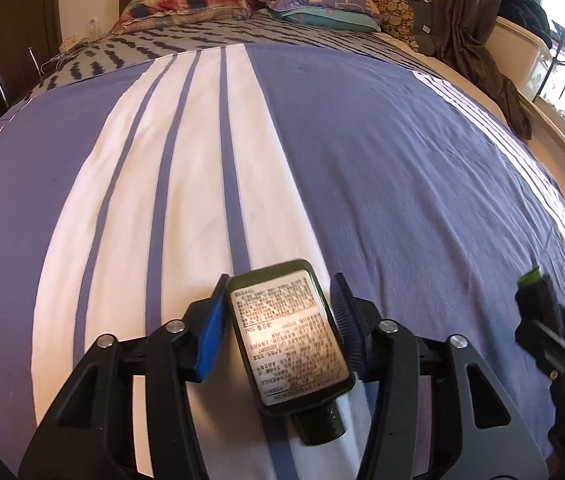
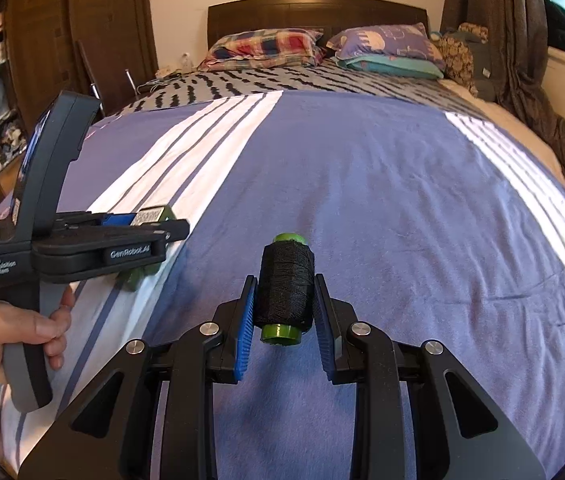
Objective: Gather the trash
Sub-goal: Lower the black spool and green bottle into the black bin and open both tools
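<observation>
1. Trash here is two items, each between a gripper's pads above the bed [image 1: 362,160]: a dark green tube [image 1: 290,336] with a printed white label in the left gripper [image 1: 282,328], and a spool of black thread [image 2: 285,292] on a green core in the right gripper [image 2: 284,316].
2. Left gripper: the blue ribbed pads flank the tube's flat sides, the left one touching, the right one perhaps a sliver off. I judge the grasp not yet firm; lifted now, the smooth, glossy tube could slide out cap-first.
3. Right gripper: it is clenched on the spool, pads pressing the wound thread. The round, slightly soft winding could roll or twist between the pads if the wrist tips.
4. Both grippers sit close side by side; swinging one could knock the other's load.
5. Bedding beneath is soft blue-and-white striped cotton, lightly wrinkled, so a dropped item would land quietly but might roll.
6. A hand [image 2: 22,324] grips the left handle.
</observation>
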A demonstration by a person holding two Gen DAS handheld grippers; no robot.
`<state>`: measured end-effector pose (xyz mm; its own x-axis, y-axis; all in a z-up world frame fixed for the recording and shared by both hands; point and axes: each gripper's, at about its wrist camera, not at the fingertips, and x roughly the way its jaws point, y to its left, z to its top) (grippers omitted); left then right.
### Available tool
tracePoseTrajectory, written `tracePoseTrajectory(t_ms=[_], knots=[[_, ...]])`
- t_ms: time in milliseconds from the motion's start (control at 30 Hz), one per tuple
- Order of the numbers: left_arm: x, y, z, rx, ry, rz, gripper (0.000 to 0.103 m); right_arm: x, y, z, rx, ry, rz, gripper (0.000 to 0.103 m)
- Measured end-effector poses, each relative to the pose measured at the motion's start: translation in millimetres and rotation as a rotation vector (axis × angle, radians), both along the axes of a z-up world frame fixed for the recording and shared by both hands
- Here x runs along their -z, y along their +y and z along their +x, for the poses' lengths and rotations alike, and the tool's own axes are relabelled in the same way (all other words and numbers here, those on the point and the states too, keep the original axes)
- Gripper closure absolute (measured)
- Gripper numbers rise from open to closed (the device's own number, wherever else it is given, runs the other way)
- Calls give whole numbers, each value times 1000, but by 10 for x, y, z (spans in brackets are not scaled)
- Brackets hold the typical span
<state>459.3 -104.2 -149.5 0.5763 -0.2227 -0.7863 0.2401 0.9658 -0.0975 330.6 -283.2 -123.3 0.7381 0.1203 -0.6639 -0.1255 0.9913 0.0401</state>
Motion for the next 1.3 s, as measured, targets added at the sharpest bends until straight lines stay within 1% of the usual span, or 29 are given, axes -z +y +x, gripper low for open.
tracePoseTrajectory(t_ms=[67,167,333,400,500,700,800,833,1033,1200,1300], knots=[[2,19,-160,20,-7,10,59,-33,41,-122,-1,-6,-17,75],[8,39,-452,44,-16,30,60,-36,58,-300,4,3,-11,75],[-7,147,-1004,63,-16,6,61,5,47,-681,47,10,-26,75],[-43,181,-1186,65,-29,9,61,-7,65,-883,68,-2,-48,75],[-132,220,-1571,79,-55,13,61,-28,90,-1114,83,-15,-68,75],[-278,234,-2205,119,-83,-2,61,-82,146,-1629,71,-11,-40,75],[-327,271,-2565,135,-94,-46,61,-102,180,-1891,65,-14,-35,75],[-333,273,-2671,139,-96,-47,61,-103,193,-1985,64,-15,-32,75],[-336,333,-3212,138,-106,-52,63,-76,266,-2434,54,-11,-13,75],[-253,429,-3657,126,-98,-79,63,-37,312,-2736,34,-12,9,75],[-200,482,-3882,117,-105,-74,63,3,339,-2897,22,-11,15,75]])
